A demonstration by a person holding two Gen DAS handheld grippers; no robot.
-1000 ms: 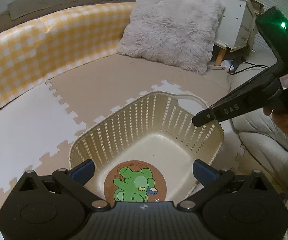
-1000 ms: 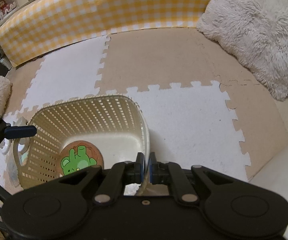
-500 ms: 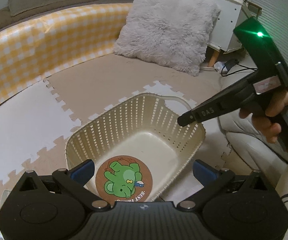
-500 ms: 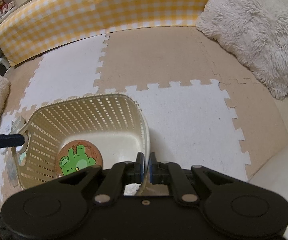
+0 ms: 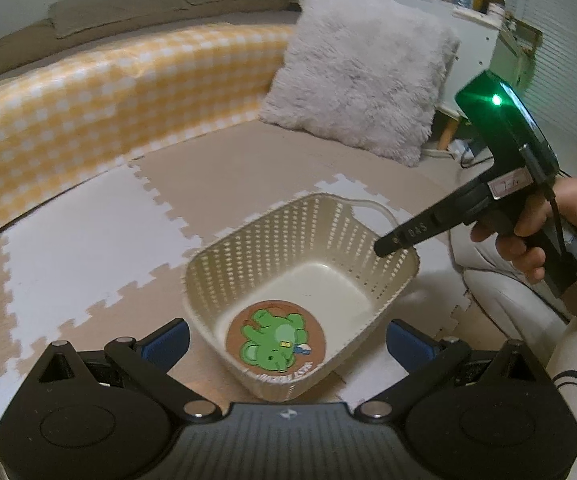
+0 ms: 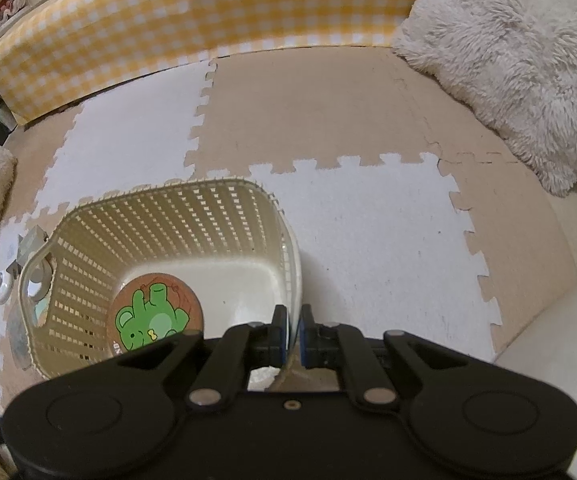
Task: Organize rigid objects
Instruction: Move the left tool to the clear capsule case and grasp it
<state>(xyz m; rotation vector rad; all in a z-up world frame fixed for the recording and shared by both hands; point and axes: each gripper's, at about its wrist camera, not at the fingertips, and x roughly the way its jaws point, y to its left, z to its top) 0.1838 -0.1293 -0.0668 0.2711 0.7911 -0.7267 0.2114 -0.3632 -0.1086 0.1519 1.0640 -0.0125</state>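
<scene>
R gripper was clamped on the rim of the cream lattice basket, likely to steady or drag it. L gripper hung wide open, empty, above basket. Frog coaster lay flat on basket floor.

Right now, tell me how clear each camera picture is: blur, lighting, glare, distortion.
Left wrist view: dim indoor light, slight motion blur on the yellow checked bumper, strong fisheye bending; the green light on the right gripper's body flares. Right wrist view: sharper, evenly lit, the cream perforated plastic basket and round green bear coaster crisp; edges curve and corners vignette.
</scene>
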